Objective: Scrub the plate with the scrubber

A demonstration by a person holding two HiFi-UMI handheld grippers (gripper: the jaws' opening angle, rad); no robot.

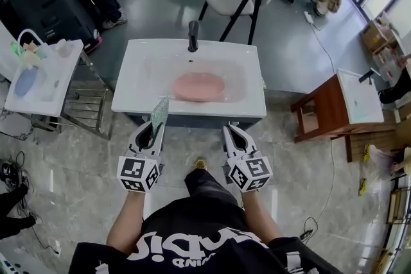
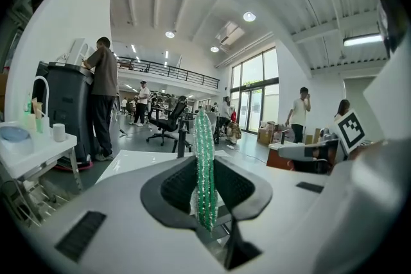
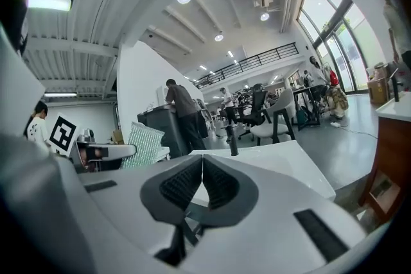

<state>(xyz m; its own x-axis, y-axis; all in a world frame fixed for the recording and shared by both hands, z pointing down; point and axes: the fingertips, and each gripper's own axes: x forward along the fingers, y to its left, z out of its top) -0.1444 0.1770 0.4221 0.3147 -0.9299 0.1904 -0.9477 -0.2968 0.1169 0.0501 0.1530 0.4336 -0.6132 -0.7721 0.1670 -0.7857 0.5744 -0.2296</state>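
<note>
Scrubbing has not begun, judging by how things lie. The left gripper (image 1: 153,130) is clamped on a green mesh scrubber (image 1: 159,113), which stands edge-up between its jaws and pokes out past the tips. The right gripper (image 1: 232,133) has its jaws pressed together with nothing between them. Both grippers hang just short of the near rim of the white sink (image 1: 138,67). The pink plate (image 1: 198,86) lies flat in the basin, ahead of both grippers: to the right of the left one and to the left of the right one, apart from each. What is left appears to be everything: bringing the scrubber onto the plate and rubbing it.

Only the head view shows the plate and the black faucet (image 1: 192,35) beyond it; neither gripper view shows the plate. The left gripper view shows the scrubber edge-on, pinched by the ribbed pads. The right gripper view shows its broad, glittery face off to that gripper's left.
</note>
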